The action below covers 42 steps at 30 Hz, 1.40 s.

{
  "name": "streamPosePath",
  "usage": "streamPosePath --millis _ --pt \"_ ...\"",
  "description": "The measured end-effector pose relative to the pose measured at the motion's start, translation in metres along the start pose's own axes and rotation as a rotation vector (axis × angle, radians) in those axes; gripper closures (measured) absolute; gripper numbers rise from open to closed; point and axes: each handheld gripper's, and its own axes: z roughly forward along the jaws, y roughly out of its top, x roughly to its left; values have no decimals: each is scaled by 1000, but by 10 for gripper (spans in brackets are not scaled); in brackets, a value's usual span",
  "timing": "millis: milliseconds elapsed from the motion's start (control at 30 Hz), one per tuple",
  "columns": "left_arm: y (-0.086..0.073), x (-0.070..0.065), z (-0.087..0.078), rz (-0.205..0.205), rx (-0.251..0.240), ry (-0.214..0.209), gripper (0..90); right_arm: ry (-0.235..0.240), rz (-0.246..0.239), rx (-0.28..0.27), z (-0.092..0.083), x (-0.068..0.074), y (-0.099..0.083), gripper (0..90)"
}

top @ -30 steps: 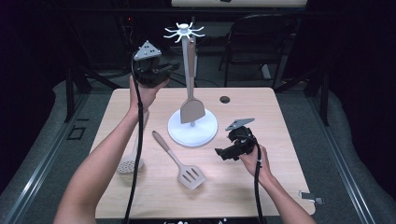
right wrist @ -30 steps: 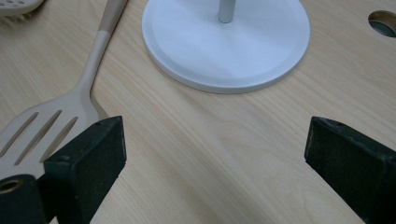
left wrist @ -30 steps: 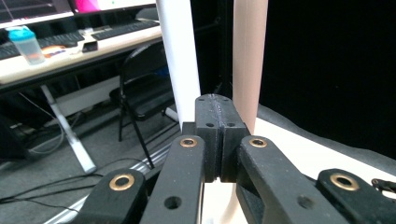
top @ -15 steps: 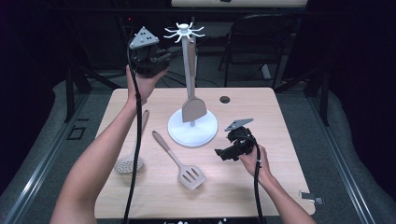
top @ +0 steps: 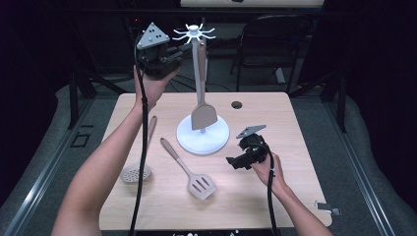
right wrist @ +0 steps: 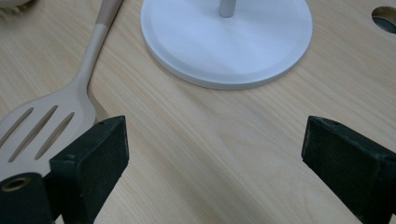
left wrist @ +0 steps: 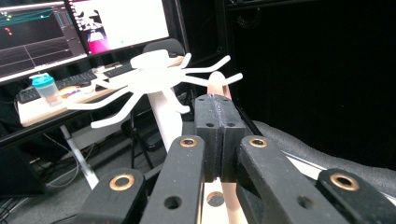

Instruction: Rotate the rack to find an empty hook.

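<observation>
A white utensil rack (top: 216,135) stands mid-table, with a crown of hooks (top: 194,33) on top of its pole. A beige solid spatula (top: 203,116) hangs upright beside the pole, blade just above the base. My left gripper (top: 186,49) is held high beside the crown and is shut on the spatula's handle. In the left gripper view the handle tip (left wrist: 217,80) pokes out above the closed pads of the left gripper (left wrist: 216,105), close to the hooks (left wrist: 154,70). My right gripper (top: 236,161) rests low at the right of the base, open with nothing between its fingers (right wrist: 215,149).
A slotted spatula (top: 196,179) lies in front of the rack, and its blade (right wrist: 42,123) shows in the right gripper view. A round skimmer (top: 136,172) lies at the left. A small hole (top: 237,104) marks the table's far right. A chair (top: 275,39) stands behind.
My left hand has risen with its gripper toward the rack's crown. The spatula's blade stays in much the same spot. The right hand has not moved.
</observation>
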Motion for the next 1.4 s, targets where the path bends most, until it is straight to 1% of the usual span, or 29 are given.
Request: streamPosePath --millis 100,233,300,367,533,667,833,933,1167,1400 --pt "2 1 1 -1 6 14 899 -1 7 -2 0 0 0 70" --pt "4 2 2 -12 -3 32 899 -2 7 -1 0 0 0 72" --pt "4 4 2 -18 0 37 899 -3 0 4 0 0 0 73" --pt "3 5 2 -23 1 46 899 -2 2 -2 0 1 0 74" --pt "4 5 2 -20 9 67 899 -7 -12 11 0 2 1 77" --pt "3 7 2 -17 11 80 899 -9 -11 9 0 3 1 79" --pt "2 13 1 -32 15 94 899 -4 -14 13 1 2 1 80" --pt "1 17 2 -39 19 100 899 -9 -14 14 1 2 1 81" --pt "1 22 5 -59 13 114 899 -5 -15 16 1 2 1 83" --pt "3 23 8 -55 19 119 899 -3 -14 15 1 2 1 84"
